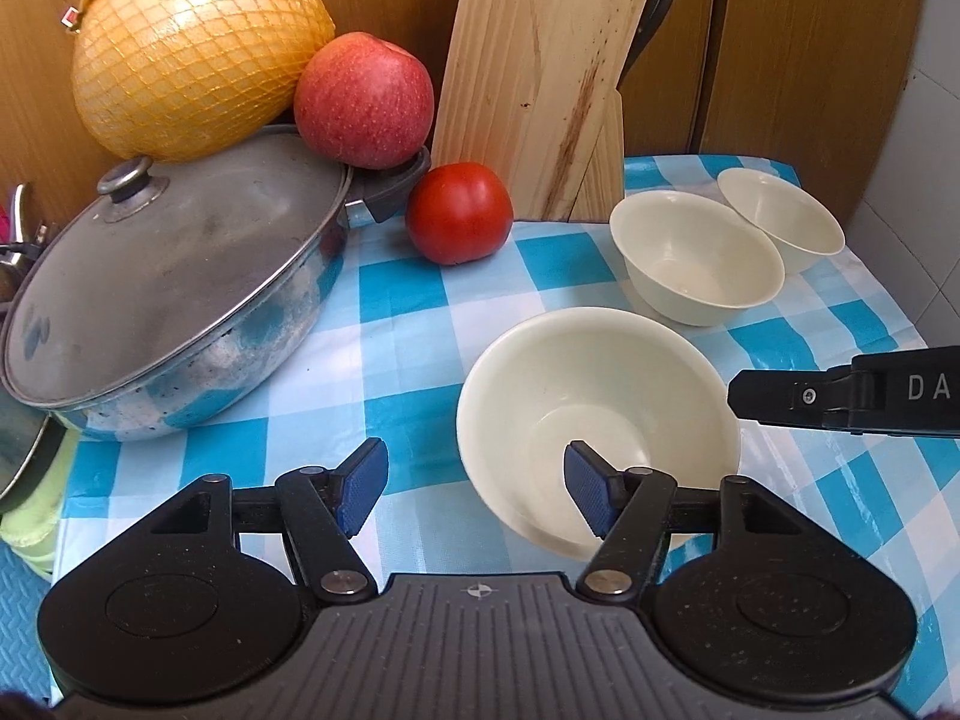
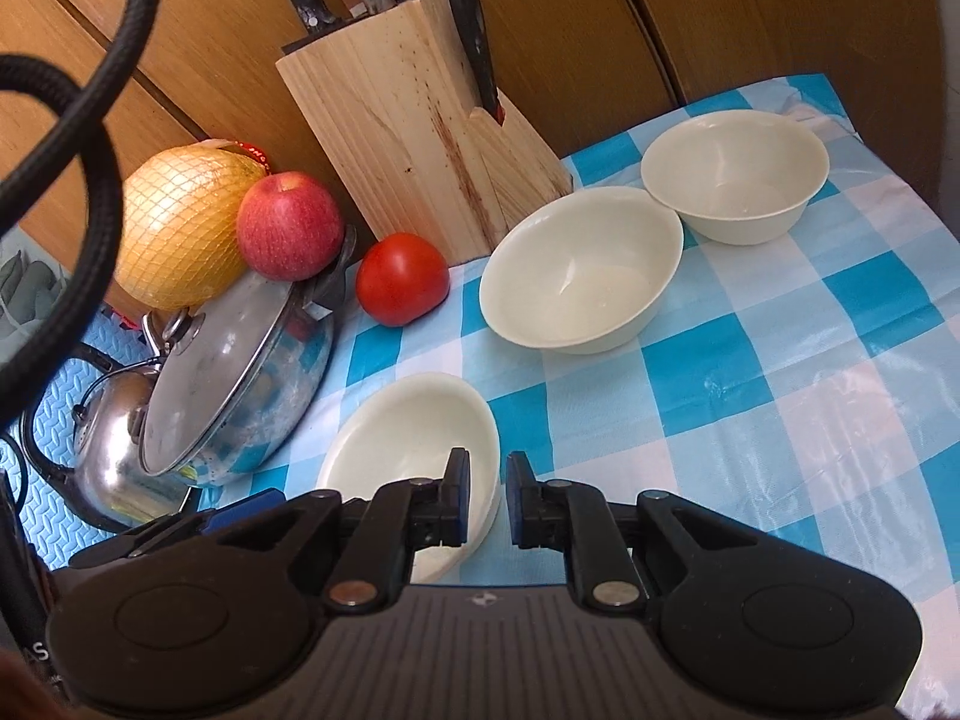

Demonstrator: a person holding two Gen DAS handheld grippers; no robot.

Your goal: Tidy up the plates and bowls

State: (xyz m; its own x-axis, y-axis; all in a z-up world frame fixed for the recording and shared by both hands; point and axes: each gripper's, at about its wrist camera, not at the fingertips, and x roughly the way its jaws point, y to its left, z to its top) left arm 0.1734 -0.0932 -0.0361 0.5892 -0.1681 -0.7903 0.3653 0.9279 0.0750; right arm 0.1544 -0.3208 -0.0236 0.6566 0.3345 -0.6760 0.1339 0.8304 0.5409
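Three cream bowls stand on the blue-and-white checked cloth. The near bowl (image 1: 594,420) (image 2: 414,438) is closest to both grippers. The middle bowl (image 1: 696,258) (image 2: 579,270) and the far bowl (image 1: 780,219) (image 2: 735,171) stand side by side behind it. My left gripper (image 1: 477,489) is open, its right finger over the near bowl's left rim. My right gripper (image 2: 486,498) is narrowly open astride the near bowl's right rim, left finger inside, right finger outside; its tip shows in the left wrist view (image 1: 780,399).
A lidded steel pot (image 1: 174,294) (image 2: 234,384) sits left, with a netted pomelo (image 1: 198,54) and an apple (image 1: 363,99) on it. A tomato (image 1: 459,213) (image 2: 402,276) and a wooden knife block (image 1: 540,90) (image 2: 414,120) stand behind. A kettle (image 2: 114,438) sits far left.
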